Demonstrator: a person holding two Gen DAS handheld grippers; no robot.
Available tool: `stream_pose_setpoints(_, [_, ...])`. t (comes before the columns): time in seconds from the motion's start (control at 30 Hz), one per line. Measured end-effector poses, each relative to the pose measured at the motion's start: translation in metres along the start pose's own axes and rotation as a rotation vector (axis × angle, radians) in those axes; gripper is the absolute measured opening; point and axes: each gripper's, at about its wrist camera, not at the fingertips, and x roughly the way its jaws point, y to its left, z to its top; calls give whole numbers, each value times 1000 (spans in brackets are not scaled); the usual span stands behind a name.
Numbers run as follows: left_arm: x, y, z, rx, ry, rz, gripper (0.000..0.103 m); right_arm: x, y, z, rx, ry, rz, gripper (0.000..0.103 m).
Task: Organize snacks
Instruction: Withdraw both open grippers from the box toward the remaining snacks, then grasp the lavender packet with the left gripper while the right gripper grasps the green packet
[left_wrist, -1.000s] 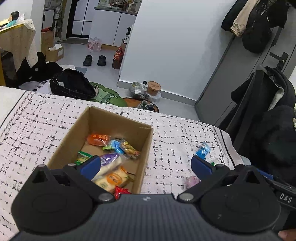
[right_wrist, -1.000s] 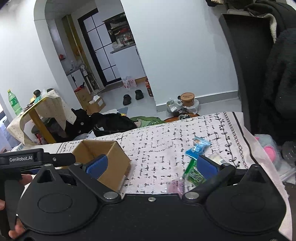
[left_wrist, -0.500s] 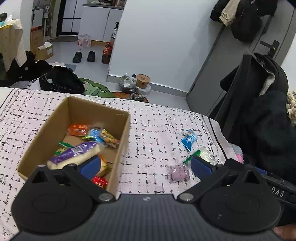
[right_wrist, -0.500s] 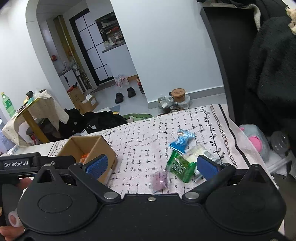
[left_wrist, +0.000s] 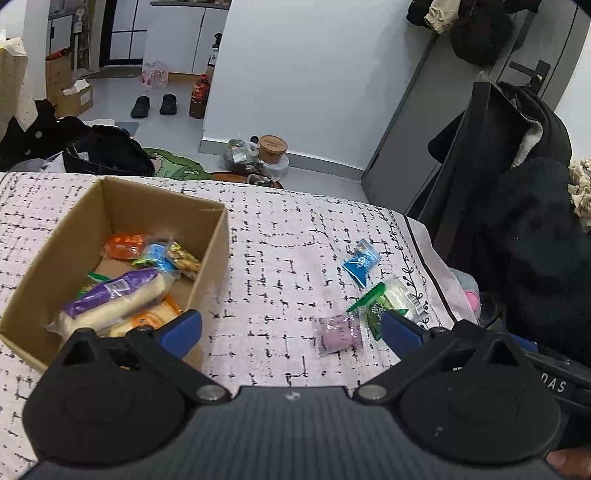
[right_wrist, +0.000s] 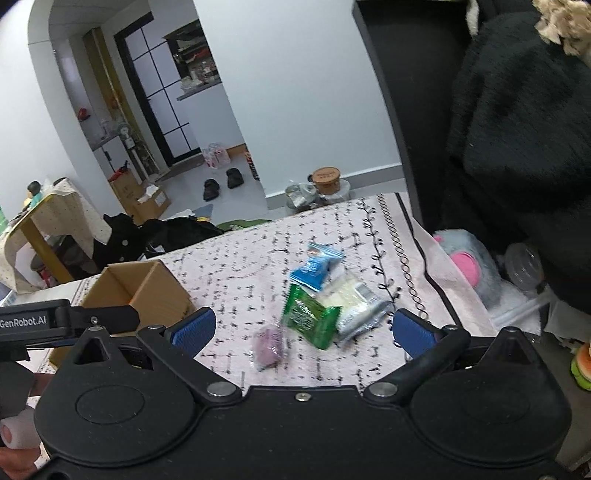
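A cardboard box (left_wrist: 212, 254) (right_wrist: 155, 291) stands on the patterned cloth at the left, holding several wrapped snacks, among them a purple and white pack (left_wrist: 114, 299) and an orange one (left_wrist: 123, 245). Loose on the cloth to the right lie a blue packet (left_wrist: 360, 263) (right_wrist: 316, 266), a green packet (left_wrist: 371, 308) (right_wrist: 308, 317), a white packet (left_wrist: 400, 299) (right_wrist: 354, 299) and a pink-purple sweet (left_wrist: 338, 332) (right_wrist: 270, 345). My left gripper (left_wrist: 291, 330) is open, between the box and the loose snacks. My right gripper (right_wrist: 302, 330) is open, with the loose snacks between and just beyond its fingers.
The cloth-covered surface (left_wrist: 288, 243) ends at the right, where dark coats (left_wrist: 524, 221) hang and a grey and pink plush toy (right_wrist: 467, 258) lies. Beyond the far edge are a floor with bags, jars (left_wrist: 258, 151) and slippers (left_wrist: 153, 105). A hand (right_wrist: 14, 435) holds the left gripper's handle.
Both views have shifted to the right: the box has slid left in the left wrist view, and the loose snacks have come closer and nearer the middle in both. Both grippers stay open.
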Motion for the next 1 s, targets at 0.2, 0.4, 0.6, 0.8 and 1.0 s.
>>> stream_pose_setpoints(0.2, [15, -10, -2, 22, 7, -34, 101, 4, -12, -3, 17, 5, -16, 99])
stream_pose_setpoints(0.4, [39, -20, -7, 38, 32, -63, 93, 13, -20, -5, 24, 13, -17, 84])
stream_pose_setpoints(0.6, [71, -30, -14, 46, 83, -80, 81, 27, -22, -4, 29, 17, -3, 76])
stream_pose_setpoints(0.8, [96, -32, -22, 33, 106, -81, 73, 40, -24, -3, 34, 28, 8, 67])
stream_pose_setpoints(1.0, [120, -34, -24, 14, 119, -83, 66, 52, -27, 0, 42, 41, 9, 61])
